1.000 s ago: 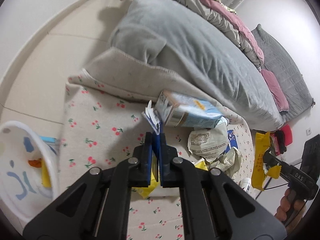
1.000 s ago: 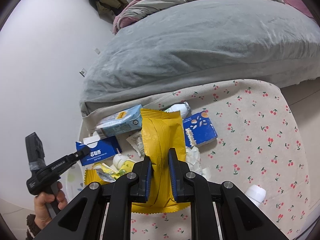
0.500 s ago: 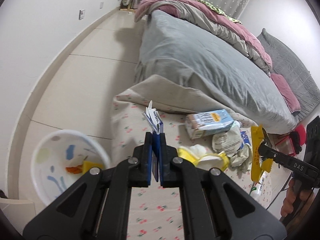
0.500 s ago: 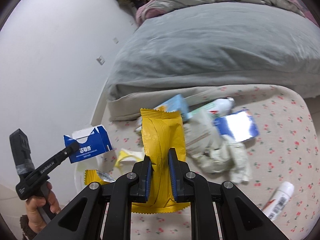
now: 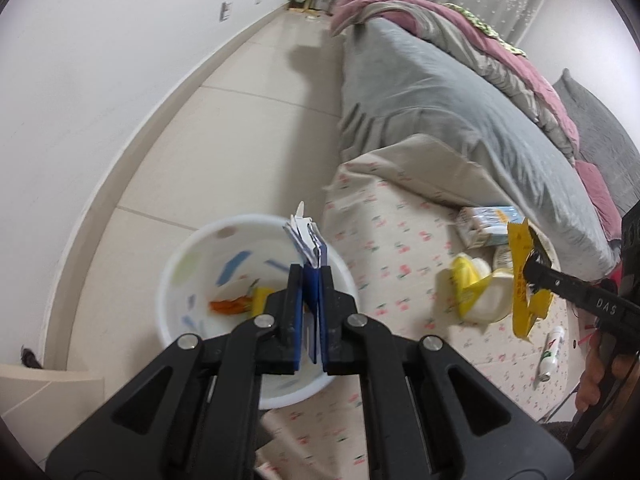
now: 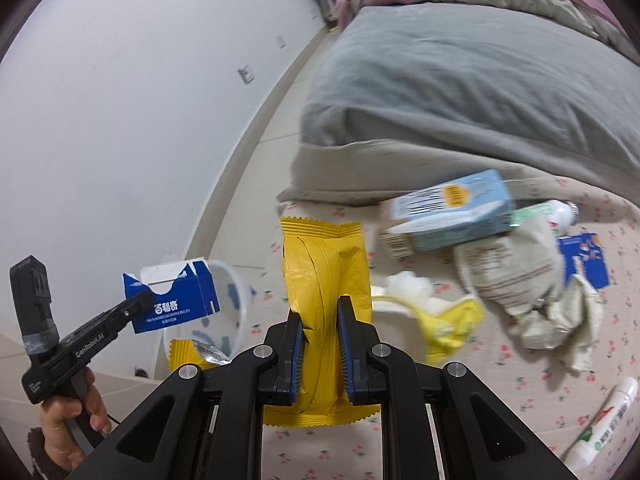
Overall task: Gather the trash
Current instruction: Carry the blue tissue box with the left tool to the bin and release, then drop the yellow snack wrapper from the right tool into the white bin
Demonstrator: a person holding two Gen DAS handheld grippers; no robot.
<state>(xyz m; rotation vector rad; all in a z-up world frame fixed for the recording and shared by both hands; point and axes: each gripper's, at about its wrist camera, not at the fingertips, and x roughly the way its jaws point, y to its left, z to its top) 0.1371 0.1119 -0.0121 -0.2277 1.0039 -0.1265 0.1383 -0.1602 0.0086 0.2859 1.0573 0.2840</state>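
My left gripper (image 5: 310,276) is shut on a flattened blue biscuit box (image 5: 308,240) and holds it over the white bin (image 5: 192,252), which has orange and yellow scraps inside. The box also shows in the right wrist view (image 6: 172,300), held above the bin (image 6: 236,292). My right gripper (image 6: 319,312) is shut on a yellow snack wrapper (image 6: 324,264) above the cherry-print blanket (image 6: 520,396). That wrapper also shows in the left wrist view (image 5: 520,276).
On the blanket lie a light-blue carton (image 6: 448,212), a crumpled white bag (image 6: 516,276), a yellow wrapper (image 6: 448,320), a blue packet (image 6: 584,256) and a white tube (image 6: 604,420). A grey-covered bed (image 5: 440,108) stands behind. The wall (image 5: 80,80) is on the left.
My left gripper has swung left with the blue box, from over the blanket to over the white bin. My right gripper has followed leftward, still holding the yellow wrapper.
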